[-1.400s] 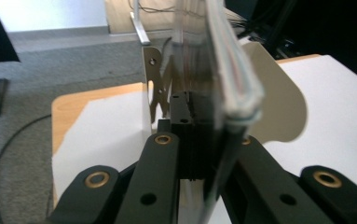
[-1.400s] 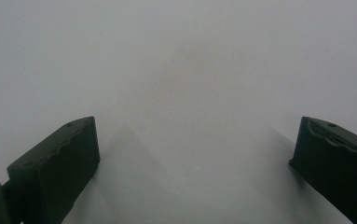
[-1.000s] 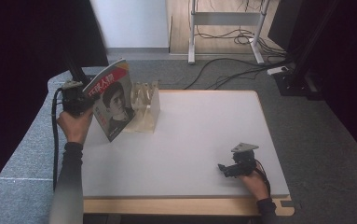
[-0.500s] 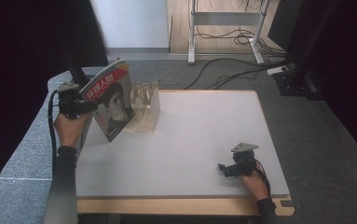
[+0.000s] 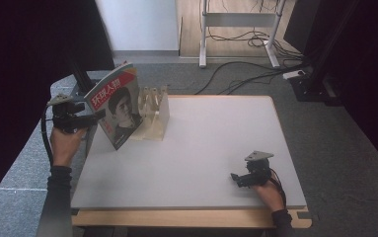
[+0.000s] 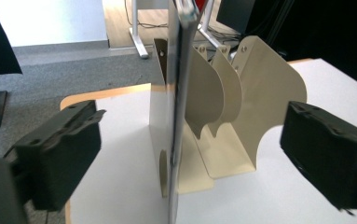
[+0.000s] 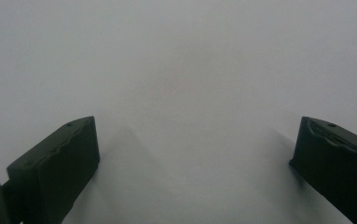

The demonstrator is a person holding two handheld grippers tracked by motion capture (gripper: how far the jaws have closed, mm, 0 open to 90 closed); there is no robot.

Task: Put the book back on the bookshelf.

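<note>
A magazine (image 5: 117, 106) with a portrait cover stands upright at the table's far left, leaning on a cream file rack (image 5: 154, 116) with several curved dividers. My left gripper (image 5: 96, 116) is just left of the magazine, off the table's left edge, and is open. In the left gripper view the magazine (image 6: 180, 93) shows edge-on between the wide-apart jaws of that gripper (image 6: 192, 116), untouched by either, with the rack (image 6: 260, 93) behind it. My right gripper (image 5: 235, 177) rests open near the table's front right; its own view (image 7: 192, 123) has bare white tabletop between the jaws.
The white table (image 5: 216, 138) has a wooden front edge. Grey carpet surrounds it. Behind it stand a metal frame (image 5: 241, 29) with cables on the floor and a dark stand (image 5: 320, 79) at the back right.
My left gripper has drawn back a little to the left, away from the magazine, which stays standing against the rack. The right gripper has not moved.
</note>
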